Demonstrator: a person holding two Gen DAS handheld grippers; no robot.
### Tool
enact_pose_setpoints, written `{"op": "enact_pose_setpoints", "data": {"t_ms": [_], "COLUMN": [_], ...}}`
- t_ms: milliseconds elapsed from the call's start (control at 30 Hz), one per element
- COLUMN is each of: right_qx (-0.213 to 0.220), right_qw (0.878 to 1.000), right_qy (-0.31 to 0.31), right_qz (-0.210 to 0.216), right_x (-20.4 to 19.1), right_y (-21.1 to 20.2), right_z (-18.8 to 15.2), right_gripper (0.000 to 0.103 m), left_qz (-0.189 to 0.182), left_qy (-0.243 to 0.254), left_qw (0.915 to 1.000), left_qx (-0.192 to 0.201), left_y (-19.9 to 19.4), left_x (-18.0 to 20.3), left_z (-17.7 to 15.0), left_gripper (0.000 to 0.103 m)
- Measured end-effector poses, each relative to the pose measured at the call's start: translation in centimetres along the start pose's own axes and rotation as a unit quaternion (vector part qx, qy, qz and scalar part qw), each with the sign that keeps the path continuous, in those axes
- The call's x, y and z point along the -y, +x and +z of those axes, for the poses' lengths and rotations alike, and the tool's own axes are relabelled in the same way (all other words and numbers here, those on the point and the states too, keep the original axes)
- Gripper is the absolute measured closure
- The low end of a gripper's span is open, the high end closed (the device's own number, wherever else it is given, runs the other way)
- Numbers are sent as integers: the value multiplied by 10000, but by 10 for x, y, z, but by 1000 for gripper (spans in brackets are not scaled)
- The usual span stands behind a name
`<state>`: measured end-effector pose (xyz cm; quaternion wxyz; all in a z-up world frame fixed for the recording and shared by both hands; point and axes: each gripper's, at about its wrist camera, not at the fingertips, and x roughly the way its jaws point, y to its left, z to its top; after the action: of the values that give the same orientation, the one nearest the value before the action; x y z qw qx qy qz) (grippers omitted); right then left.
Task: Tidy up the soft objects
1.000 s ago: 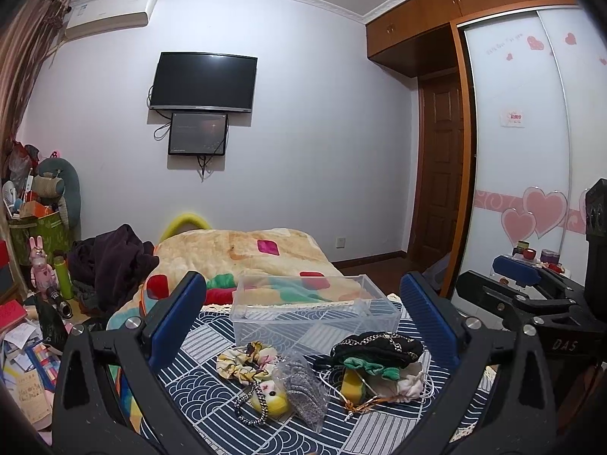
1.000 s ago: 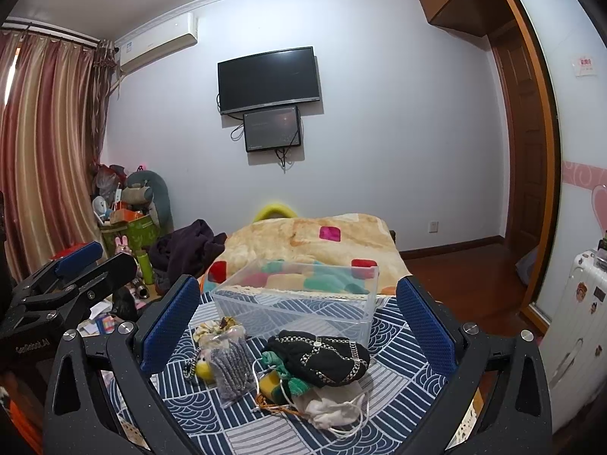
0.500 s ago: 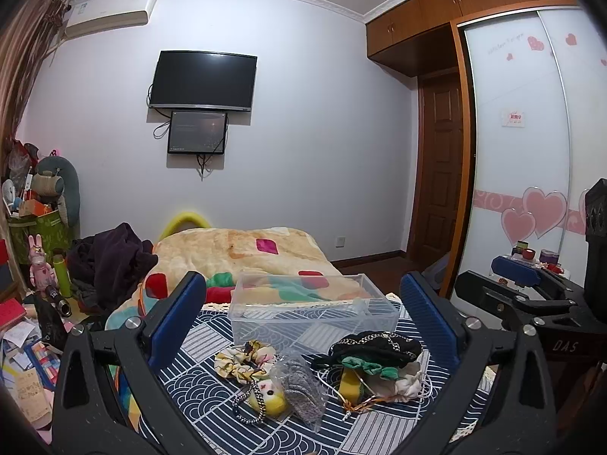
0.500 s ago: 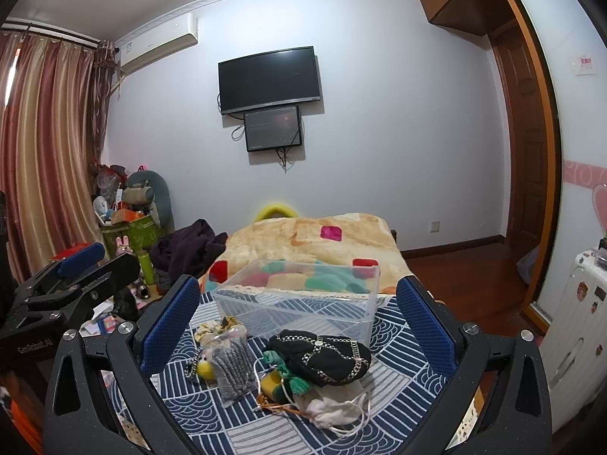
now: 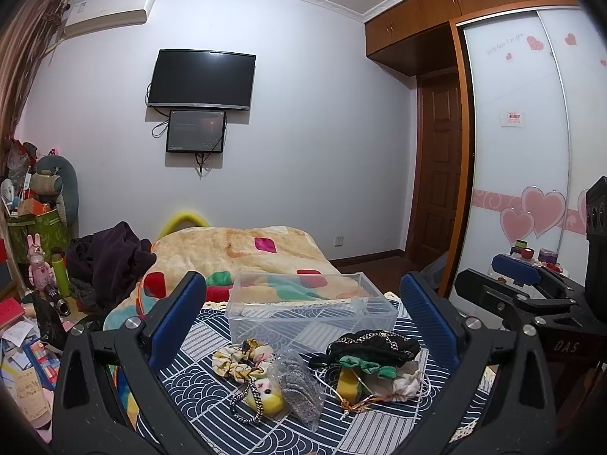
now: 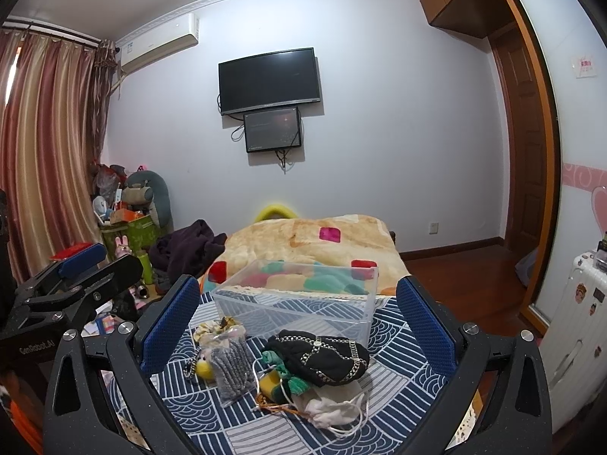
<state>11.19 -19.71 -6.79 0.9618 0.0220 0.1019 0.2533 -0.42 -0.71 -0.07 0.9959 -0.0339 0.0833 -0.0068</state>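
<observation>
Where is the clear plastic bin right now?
In both wrist views the clear plastic bin sits mid-frame on the blue patterned cloth, just behind the pile of soft items, with the bed beyond it.

Left gripper (image 5: 303, 314) and right gripper (image 6: 299, 313) both hovered level, side by side, jaws wide apart, holding nothing.

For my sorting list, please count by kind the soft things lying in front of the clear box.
Scrunchies: 1
Yellow plush toys: 1
Clear bags with grey contents: 1
Black pouches: 1
White drawstring bags: 1
Green-and-yellow items, kind unclear: 1
Total: 6
</observation>
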Motion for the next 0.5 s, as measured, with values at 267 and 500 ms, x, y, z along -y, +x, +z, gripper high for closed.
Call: {"op": "enact_pose_setpoints", "data": {"t_ms": [267, 500], "right_qx": [5, 7], "right_qw": [10000, 10000], "right_qy": [-12, -18], "right_qz": [-9, -14], "right_x": [0, 0], "right_y": [0, 0], "right_z": [-1, 0], "right_gripper": [0, 0], "left_qz": [0, -44], "left_qy": [-31, -81], "left_qw": [10000, 10000], "left_qx": [-7, -24], "left_y": [-1, 1], "left_x": [0, -3], "left_z": [0, 1], "left_gripper": [0, 0]}}
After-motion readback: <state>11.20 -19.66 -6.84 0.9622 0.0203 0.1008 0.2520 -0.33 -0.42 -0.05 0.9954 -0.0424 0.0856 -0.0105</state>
